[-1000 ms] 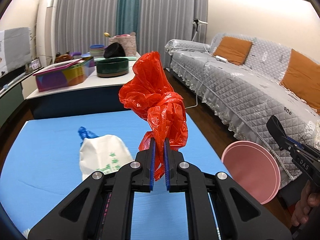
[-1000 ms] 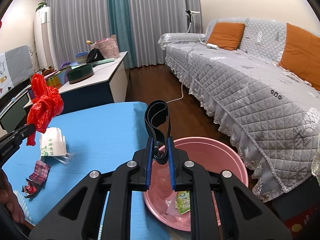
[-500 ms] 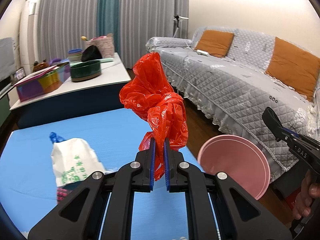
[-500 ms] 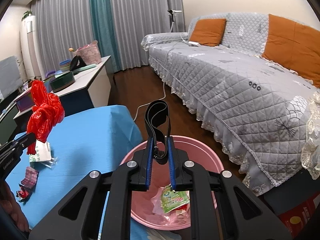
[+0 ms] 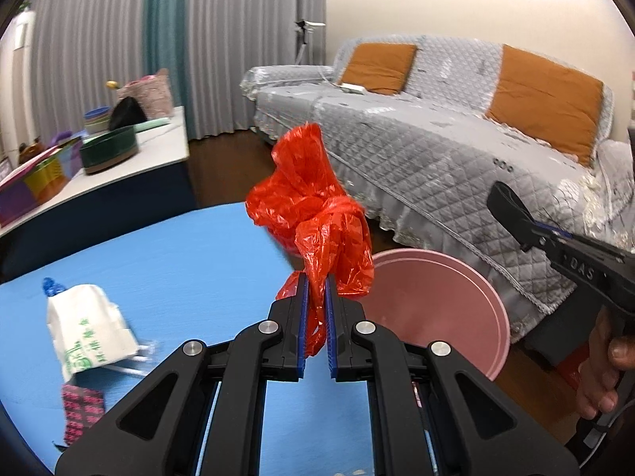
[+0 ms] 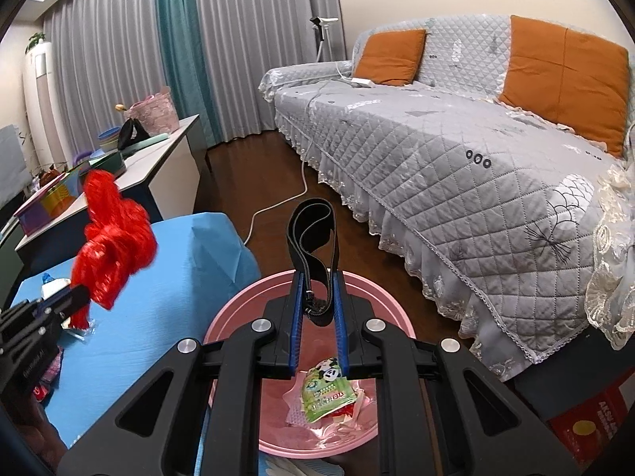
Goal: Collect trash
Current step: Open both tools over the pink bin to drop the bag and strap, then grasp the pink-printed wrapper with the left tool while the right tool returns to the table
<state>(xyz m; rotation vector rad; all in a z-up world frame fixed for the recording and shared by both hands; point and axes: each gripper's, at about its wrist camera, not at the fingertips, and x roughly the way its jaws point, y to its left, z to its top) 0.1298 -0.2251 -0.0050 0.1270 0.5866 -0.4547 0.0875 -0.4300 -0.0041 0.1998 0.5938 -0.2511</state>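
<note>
My left gripper (image 5: 315, 281) is shut on a crumpled red plastic bag (image 5: 313, 206), held up over the right edge of the blue table (image 5: 190, 261), close to the pink basin (image 5: 436, 309). The same red bag (image 6: 113, 238) shows at the left of the right wrist view. My right gripper (image 6: 319, 281) is shut on a folded black strap (image 6: 313, 230), directly above the pink basin (image 6: 238, 317), which holds a green wrapper (image 6: 325, 388) and other scraps. A white paper bag (image 5: 89, 329) and a pink-patterned packet (image 5: 81, 408) lie on the table.
A grey quilted sofa (image 6: 476, 166) with orange cushions runs along the right. A white sideboard (image 5: 119, 166) with boxes and bowls stands behind the table. A white cable (image 6: 278, 206) lies on the dark wood floor. A red box (image 6: 587, 424) sits near the basin.
Both grippers have swung to the right. The red bag has moved from over the table to its edge by the basin. The strap now hangs over the basin's middle.
</note>
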